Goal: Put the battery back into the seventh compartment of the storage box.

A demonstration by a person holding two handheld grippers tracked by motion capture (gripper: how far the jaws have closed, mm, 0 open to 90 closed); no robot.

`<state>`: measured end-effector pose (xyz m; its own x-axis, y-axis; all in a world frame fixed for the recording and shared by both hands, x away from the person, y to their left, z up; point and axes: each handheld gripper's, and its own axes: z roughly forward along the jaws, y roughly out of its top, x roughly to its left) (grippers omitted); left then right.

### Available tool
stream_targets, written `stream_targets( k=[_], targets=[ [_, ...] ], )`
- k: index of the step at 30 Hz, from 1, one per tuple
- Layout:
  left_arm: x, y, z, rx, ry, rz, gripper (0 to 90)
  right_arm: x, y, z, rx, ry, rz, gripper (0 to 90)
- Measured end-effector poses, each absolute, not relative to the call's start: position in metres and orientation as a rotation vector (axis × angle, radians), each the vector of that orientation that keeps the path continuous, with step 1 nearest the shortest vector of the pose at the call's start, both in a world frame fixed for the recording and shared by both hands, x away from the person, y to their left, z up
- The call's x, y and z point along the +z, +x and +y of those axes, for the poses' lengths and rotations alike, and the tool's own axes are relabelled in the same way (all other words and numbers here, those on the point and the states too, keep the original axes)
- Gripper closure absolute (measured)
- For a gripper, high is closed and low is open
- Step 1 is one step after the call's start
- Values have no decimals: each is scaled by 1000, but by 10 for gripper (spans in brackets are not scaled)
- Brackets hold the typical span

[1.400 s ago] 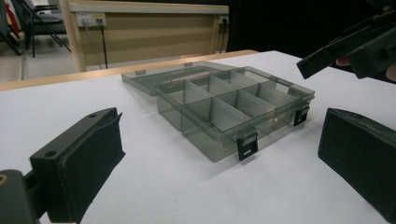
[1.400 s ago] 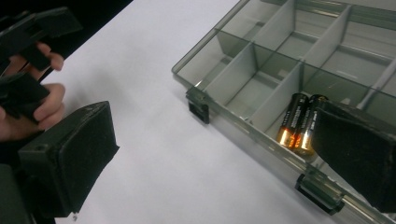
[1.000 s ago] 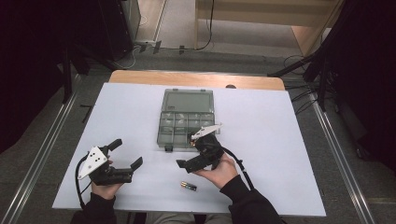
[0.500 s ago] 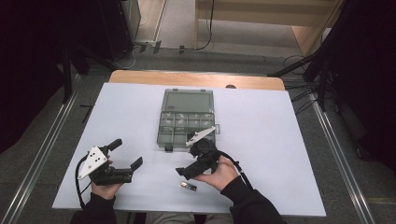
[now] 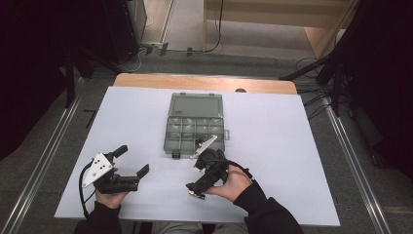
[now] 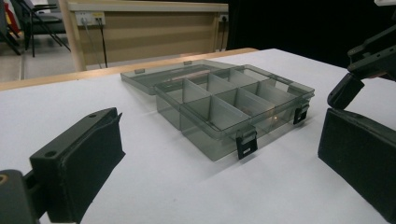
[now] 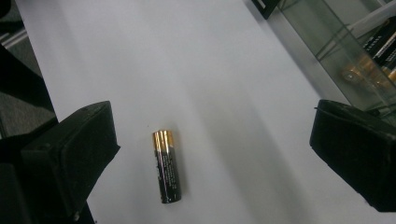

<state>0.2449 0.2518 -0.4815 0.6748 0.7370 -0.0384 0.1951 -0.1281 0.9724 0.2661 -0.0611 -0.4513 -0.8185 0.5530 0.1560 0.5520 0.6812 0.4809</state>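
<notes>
While batteries already lie in the open box [image 5: 196,130] at frame centre, I poise my right gripper [image 5: 195,189], jaws apart, over one ungrasped battery [image 7: 166,166] low in frame; my left gripper [image 5: 130,165] idles, jaws apart.

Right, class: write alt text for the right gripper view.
A black-and-gold battery lies on the white table between the right tongs' open jaws, untouched. A clear compartment box sits at the upper right.

A glossy black-and-gold metal battery [image 7: 166,166] is lying on matt white table [image 5: 302,146]; the organiser box [image 6: 229,105] is showing smoky translucent plastic.
</notes>
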Motion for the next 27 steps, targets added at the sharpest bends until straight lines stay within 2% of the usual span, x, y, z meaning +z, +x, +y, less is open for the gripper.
stream_targets(
  k=[15, 22, 25, 27],
  targets=[
    [-481, 245, 251, 554, 1673, 762, 0, -463, 251, -42, 549, 748, 3008, 79],
    [-481, 245, 252, 555, 1673, 761, 0, -468, 247, -35, 451, 667, 3041, 169],
    [-481, 245, 252, 554, 1673, 762, 0, -470, 246, -33, 429, 644, 3055, 229],
    [-481, 245, 251, 554, 1673, 762, 0, -471, 244, -31, 398, 612, 3060, 299]
  ],
)
